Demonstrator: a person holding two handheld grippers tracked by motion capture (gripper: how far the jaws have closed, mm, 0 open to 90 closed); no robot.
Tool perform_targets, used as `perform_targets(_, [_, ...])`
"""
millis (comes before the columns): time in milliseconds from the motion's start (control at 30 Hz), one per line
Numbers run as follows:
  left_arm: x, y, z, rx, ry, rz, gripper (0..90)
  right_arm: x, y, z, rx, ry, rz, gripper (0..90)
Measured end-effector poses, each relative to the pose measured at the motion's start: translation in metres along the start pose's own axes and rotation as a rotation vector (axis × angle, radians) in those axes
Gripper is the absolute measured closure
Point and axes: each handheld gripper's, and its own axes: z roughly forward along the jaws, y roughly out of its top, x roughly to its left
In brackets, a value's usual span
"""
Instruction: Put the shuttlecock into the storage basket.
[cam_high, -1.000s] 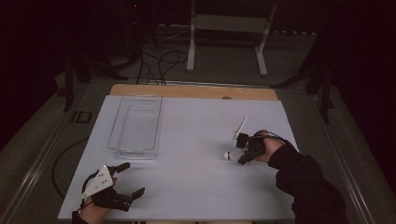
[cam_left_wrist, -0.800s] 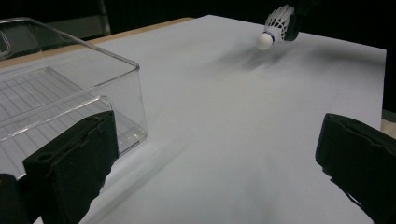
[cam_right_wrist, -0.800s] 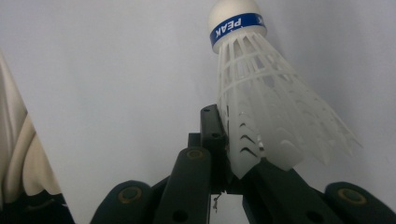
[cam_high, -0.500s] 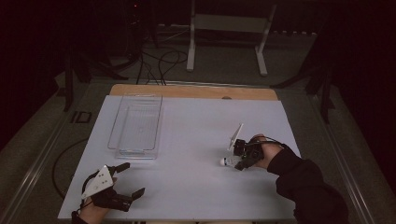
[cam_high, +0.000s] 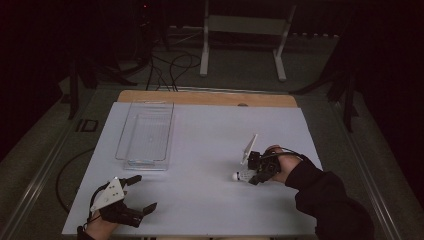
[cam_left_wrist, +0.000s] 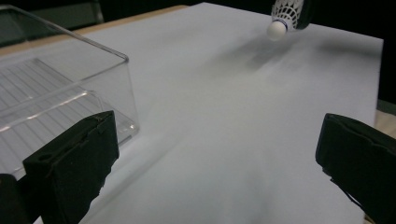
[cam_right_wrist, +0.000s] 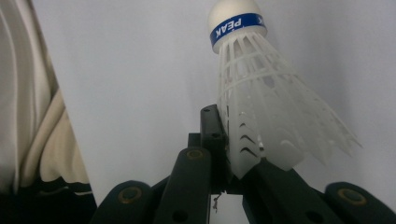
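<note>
1. White plastic, with a blue band reading "PEAK" under its rounded cork, the shuttlecock (cam_right_wrist: 261, 88) fills the upper right of the right gripper view, cork up and skirt spreading toward the bottom of the frame.
2. Its skirt edge is pinched between the black jaws of the right gripper (cam_right_wrist: 229, 154), which are closed on it at lower centre of that view.
3. In the high view the right gripper (cam_high: 257, 167) sits right of centre, with the shuttlecock (cam_high: 243, 175) sticking out to its left, cork toward the left, low over the white sheet (cam_high: 210, 150). Whether it touches the sheet cannot be told.
4. The left gripper (cam_high: 137, 195) lies at the lower left of the high view, its jaws spread wide with nothing between them.
5. In the left gripper view, its two black jaws stand far apart at the bottom corners, with bare sheet between them.
6. That view also catches the shuttlecock (cam_left_wrist: 283, 19) at the top edge, right of centre, cork pointing down and left.
7. A clear plastic bin (cam_high: 145, 134) stands left of centre in the high view, well apart from the shuttlecock; its corner (cam_left_wrist: 84, 74) shows at the left of the left gripper view.
</note>
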Motion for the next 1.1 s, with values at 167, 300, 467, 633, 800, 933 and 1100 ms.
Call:
perform_targets(167, [0.002, 0.003, -0.001, 0.004, 0.0, -0.012, 0.1, 0.003, 0.003, -0.002, -0.009, 0.0, -0.009, 90.0])
perform_targets(300, [0.003, 0.007, -0.001, 0.025, -0.018, -0.015, 0.1, 0.006, 0.006, -0.006, -0.013, -0.009, -0.016, 90.0])
perform_targets(467, [0.003, 0.016, 0.001, 0.066, -0.044, 0.014, 0.1, 0.008, 0.007, -0.013, -0.012, -0.02, -0.015, 90.0])
perform_targets(633, [0.006, 0.029, 0.0, 0.094, -0.065, 0.035, 0.1, 0.01, 0.006, -0.014, -0.022, -0.007, -0.018, 90.0])
perform_targets(800, [0.007, 0.045, -0.002, 0.132, -0.099, 0.033, 0.1, 0.012, 0.007, -0.015, -0.029, -0.006, -0.035, 90.0])
perform_targets(933, [0.007, 0.056, 0.0, 0.177, -0.112, 0.031, 0.1, 0.015, 0.009, -0.016, -0.042, -0.006, -0.046, 90.0])
perform_targets(1100, [0.002, 0.073, 0.005, 0.19, -0.097, 0.07, 0.1, 0.018, 0.011, -0.017, -0.05, 0.003, -0.06, 90.0])
